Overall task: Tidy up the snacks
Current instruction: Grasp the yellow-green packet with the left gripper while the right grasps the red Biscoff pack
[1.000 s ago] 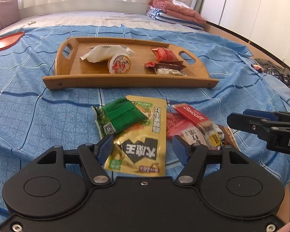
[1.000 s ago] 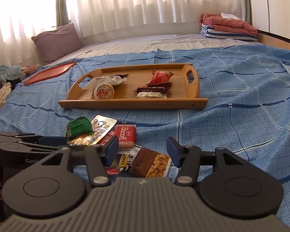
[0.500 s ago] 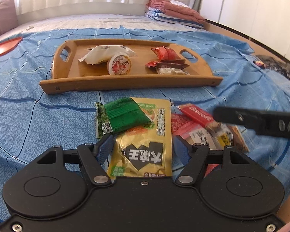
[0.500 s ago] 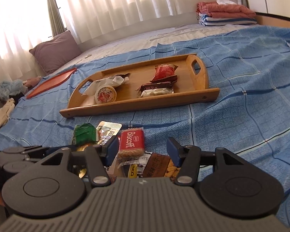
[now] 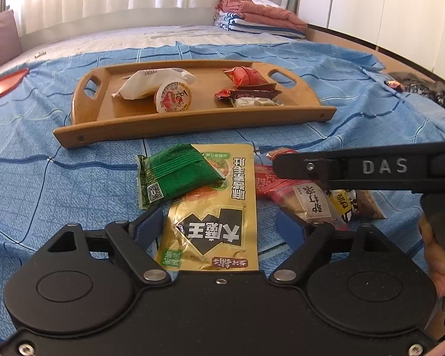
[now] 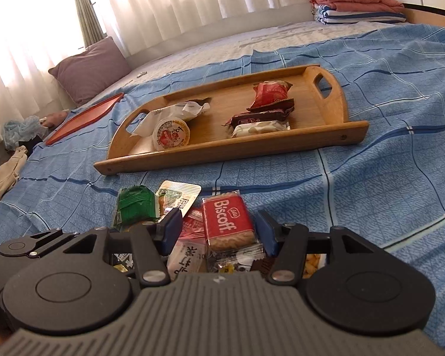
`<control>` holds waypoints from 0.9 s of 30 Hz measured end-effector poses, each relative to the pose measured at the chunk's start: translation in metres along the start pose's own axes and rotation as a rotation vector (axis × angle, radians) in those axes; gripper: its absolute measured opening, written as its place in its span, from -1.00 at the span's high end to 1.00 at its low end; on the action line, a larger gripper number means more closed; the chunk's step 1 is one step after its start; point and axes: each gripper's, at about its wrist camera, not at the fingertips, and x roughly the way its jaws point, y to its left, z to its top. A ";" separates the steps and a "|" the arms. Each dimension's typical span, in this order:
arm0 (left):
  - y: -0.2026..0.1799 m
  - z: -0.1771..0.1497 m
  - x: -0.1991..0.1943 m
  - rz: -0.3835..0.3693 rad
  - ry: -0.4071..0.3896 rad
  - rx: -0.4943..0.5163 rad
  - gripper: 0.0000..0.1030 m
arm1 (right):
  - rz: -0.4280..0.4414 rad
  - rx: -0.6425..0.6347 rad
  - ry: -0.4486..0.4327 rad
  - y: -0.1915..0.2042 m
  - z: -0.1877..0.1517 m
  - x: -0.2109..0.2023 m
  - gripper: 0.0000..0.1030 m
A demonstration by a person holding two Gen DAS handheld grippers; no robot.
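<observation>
A wooden tray (image 5: pixel 178 121) (image 6: pixel 281 148) on the blue bedspread holds a white packet (image 5: pixel 151 84), a round jelly cup (image 5: pixel 173 97), a red packet (image 5: pixel 246 77) and two small bars. Loose snacks lie in front of it: a green packet (image 5: pixel 175 175) on a gold pouch (image 5: pixel 216 216), and a red Biscoff pack (image 6: pixel 227 224). My left gripper (image 5: pixel 219 225) is open, straddling the gold pouch. My right gripper (image 6: pixel 219 231) is open, its fingers on either side of the Biscoff pack; it also crosses the left wrist view (image 5: pixel 356 169).
A red flat tray (image 6: pixel 86 118) and a purple pillow (image 6: pixel 89 69) lie at the far left. Folded blankets (image 6: pixel 356 3) are stacked at the back right. Clothes (image 6: pixel 3 175) lie off the bed's left edge.
My right gripper moved forward and down over the snack pile until the Biscoff pack sits between its fingers. My left gripper dropped slightly closer to the gold pouch.
</observation>
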 end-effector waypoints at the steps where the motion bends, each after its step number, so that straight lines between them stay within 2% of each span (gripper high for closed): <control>1: 0.000 0.000 -0.001 0.004 -0.007 -0.007 -0.55 | 0.000 -0.004 0.003 0.001 0.000 0.002 -0.26; 2: 0.001 -0.001 -0.003 0.008 -0.020 -0.024 -0.34 | -0.002 -0.009 0.008 0.002 0.001 0.004 -0.26; 3: 0.002 -0.002 -0.006 0.015 -0.034 -0.042 -0.21 | -0.004 -0.015 0.013 0.003 0.001 0.005 -0.26; 5: 0.007 -0.002 -0.008 -0.003 -0.043 -0.060 -0.20 | -0.008 -0.029 0.023 0.004 0.002 0.008 -0.25; 8: 0.012 -0.002 -0.012 -0.015 -0.045 -0.063 -0.19 | -0.013 -0.046 0.039 0.004 0.005 0.009 0.00; 10: 0.012 -0.003 -0.017 -0.016 -0.045 -0.055 -0.18 | -0.012 -0.051 0.047 0.004 0.006 0.009 0.25; 17: 0.010 -0.004 -0.037 -0.039 -0.067 -0.051 -0.18 | -0.031 -0.093 0.034 0.011 0.005 0.000 0.25; 25: 0.007 0.006 -0.065 -0.025 -0.145 -0.071 -0.15 | -0.028 -0.030 -0.026 0.007 0.017 -0.019 0.25; 27: 0.007 0.012 -0.070 -0.026 -0.159 -0.074 -0.08 | -0.035 -0.009 -0.045 0.004 0.021 -0.024 0.25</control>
